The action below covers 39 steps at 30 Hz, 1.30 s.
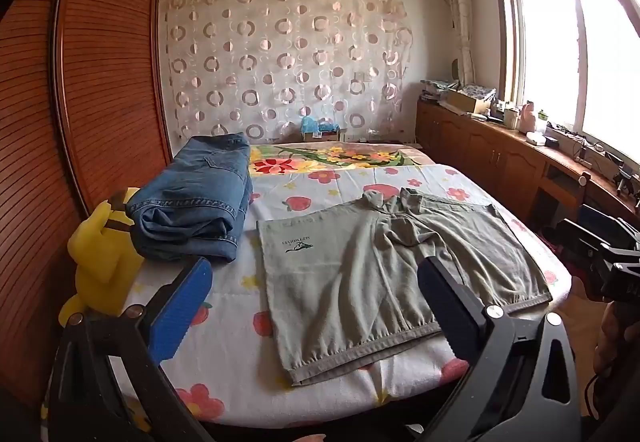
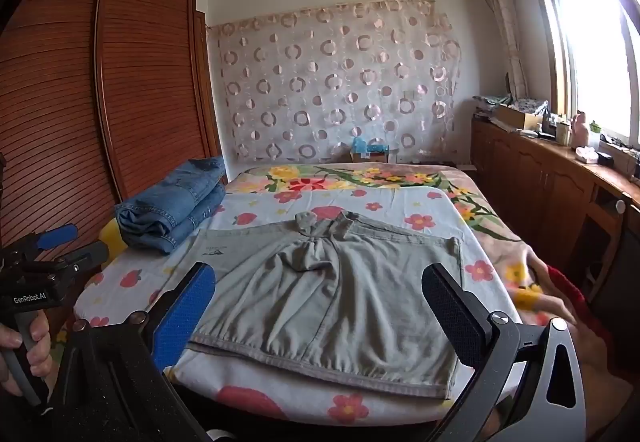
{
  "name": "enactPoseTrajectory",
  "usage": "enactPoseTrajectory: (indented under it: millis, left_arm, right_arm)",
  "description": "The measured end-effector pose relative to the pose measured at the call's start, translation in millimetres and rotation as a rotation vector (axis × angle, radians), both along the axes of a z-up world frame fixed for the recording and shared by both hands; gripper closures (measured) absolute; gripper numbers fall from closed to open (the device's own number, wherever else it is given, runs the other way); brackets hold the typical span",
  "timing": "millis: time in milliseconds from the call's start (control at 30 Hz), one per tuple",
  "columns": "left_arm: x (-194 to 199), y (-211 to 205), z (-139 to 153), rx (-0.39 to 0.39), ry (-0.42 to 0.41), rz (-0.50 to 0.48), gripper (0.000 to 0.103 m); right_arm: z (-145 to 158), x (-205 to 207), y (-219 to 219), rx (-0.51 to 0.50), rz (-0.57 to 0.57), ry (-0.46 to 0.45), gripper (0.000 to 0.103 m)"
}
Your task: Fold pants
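The grey pants point(image 1: 384, 262) are laid flat on the flowered bedsheet point(image 1: 332, 178), just right of the folded jeans point(image 1: 196, 198), hems nearest the cameras. Both the left gripper point(image 1: 316, 306) and the right gripper point(image 2: 320, 306) are held spread wide and empty above the near hems. No fold appears begun; next, the hem corners must be pinched and carried toward the waistband.
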State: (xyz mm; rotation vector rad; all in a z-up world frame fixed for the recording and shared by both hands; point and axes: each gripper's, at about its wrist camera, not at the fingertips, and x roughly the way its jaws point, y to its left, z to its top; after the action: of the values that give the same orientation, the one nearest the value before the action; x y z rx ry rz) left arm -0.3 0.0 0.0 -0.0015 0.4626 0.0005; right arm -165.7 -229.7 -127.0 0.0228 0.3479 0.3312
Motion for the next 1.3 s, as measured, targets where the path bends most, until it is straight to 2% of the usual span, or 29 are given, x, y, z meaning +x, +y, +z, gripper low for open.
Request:
enactPoseTrajectory:
  millis: [1300]
  left_arm:
    - [-3.3, -0.7, -3.7, -0.013, 0.010, -0.003, 0.000]
  right_arm:
    - [0.4, -1.4, -0.2, 0.016, -0.003, 0.012, 0.000]
